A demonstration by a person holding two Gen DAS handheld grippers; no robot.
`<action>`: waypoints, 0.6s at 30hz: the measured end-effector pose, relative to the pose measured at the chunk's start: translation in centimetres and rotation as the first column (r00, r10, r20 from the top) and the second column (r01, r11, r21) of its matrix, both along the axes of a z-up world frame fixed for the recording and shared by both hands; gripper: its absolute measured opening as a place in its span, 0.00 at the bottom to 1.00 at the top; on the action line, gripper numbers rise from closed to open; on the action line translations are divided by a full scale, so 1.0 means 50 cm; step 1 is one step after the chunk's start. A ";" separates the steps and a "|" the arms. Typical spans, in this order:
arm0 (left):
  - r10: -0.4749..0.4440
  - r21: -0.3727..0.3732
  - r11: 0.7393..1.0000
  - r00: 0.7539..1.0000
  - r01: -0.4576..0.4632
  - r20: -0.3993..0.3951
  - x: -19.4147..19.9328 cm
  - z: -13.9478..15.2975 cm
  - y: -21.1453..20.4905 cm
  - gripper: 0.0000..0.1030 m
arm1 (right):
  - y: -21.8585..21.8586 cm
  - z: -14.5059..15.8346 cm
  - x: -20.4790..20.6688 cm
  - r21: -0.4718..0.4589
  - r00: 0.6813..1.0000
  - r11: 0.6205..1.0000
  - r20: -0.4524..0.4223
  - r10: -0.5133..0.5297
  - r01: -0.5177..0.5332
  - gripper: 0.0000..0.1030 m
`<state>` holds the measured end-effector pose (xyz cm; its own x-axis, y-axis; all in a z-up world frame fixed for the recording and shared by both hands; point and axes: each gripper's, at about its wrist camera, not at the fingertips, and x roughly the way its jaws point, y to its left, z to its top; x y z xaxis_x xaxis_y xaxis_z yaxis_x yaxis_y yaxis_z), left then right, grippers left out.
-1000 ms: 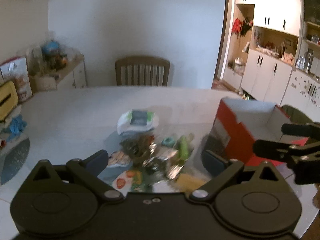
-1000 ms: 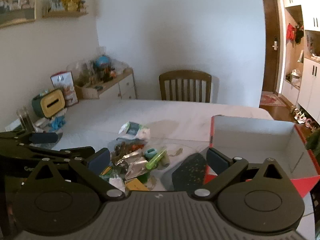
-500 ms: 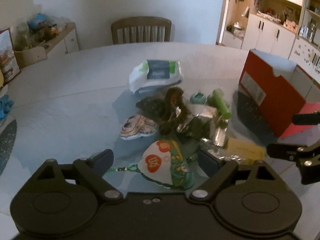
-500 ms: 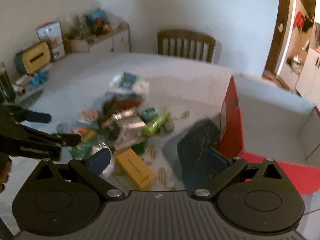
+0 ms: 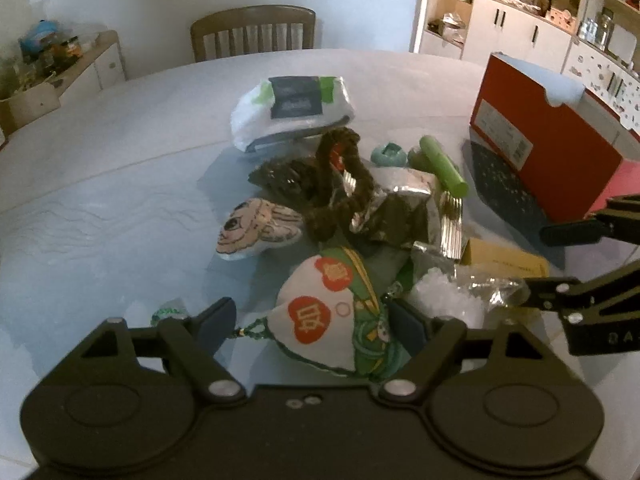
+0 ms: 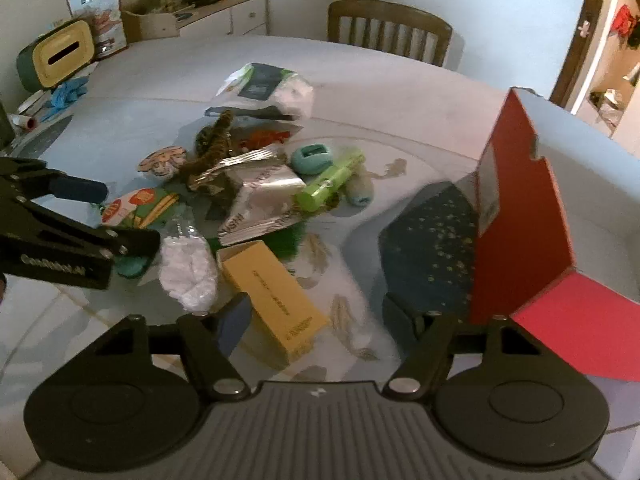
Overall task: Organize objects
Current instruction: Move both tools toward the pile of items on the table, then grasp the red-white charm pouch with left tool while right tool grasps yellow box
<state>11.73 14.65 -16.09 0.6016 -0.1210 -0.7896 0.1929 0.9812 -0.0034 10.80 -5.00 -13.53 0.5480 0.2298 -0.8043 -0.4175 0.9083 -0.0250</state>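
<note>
A pile of small objects lies on the glass table (image 5: 100, 208). My left gripper (image 5: 312, 322) is open, its jaws on either side of a white and green embroidered pouch (image 5: 328, 312). The pouch also shows in the right wrist view (image 6: 136, 206). My right gripper (image 6: 316, 320) is open, with a yellow box (image 6: 276, 292) between its jaws. The pile holds a white wipes pack (image 5: 292, 108), a brown twisted cord (image 5: 344, 176), silver foil packs (image 6: 260, 196), a green tube (image 6: 332, 180) and a clear bag of white bits (image 6: 188, 264). An open red box (image 6: 528, 208) stands at the right.
A wooden chair (image 5: 252, 32) stands behind the table. A sideboard with clutter (image 6: 192, 4) and a yellow tissue holder (image 6: 56, 54) are at the left. White cabinets (image 5: 520, 28) are at the back right. A dark speckled mat (image 6: 432, 232) lies beside the red box.
Both grippers have moved forward and down toward the pile. The pouch now sits between my left jaws and the yellow box between my right jaws.
</note>
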 end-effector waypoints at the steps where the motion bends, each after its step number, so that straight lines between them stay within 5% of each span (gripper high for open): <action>1: -0.004 -0.002 1.000 1.000 0.004 0.002 0.001 0.000 -0.001 0.76 | 0.004 -0.002 0.003 0.005 1.000 1.000 -0.009 0.006 -0.006 0.66; 14: -0.044 -0.023 0.999 0.999 0.044 -0.015 -0.001 0.009 0.005 0.54 | 0.037 -0.016 0.019 0.021 0.997 0.998 -0.041 0.058 -0.057 0.30; 18: -0.042 -0.038 0.998 0.999 0.041 -0.014 -0.004 0.020 0.011 0.52 | 0.040 -0.013 0.015 0.011 0.998 0.999 -0.042 0.052 -0.051 0.28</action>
<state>11.51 15.21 -15.10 0.5834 -0.1758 -0.7929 0.2332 0.9714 -0.0438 11.55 -3.01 -14.19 0.5004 0.2653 -0.8241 -0.4644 0.8856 0.0030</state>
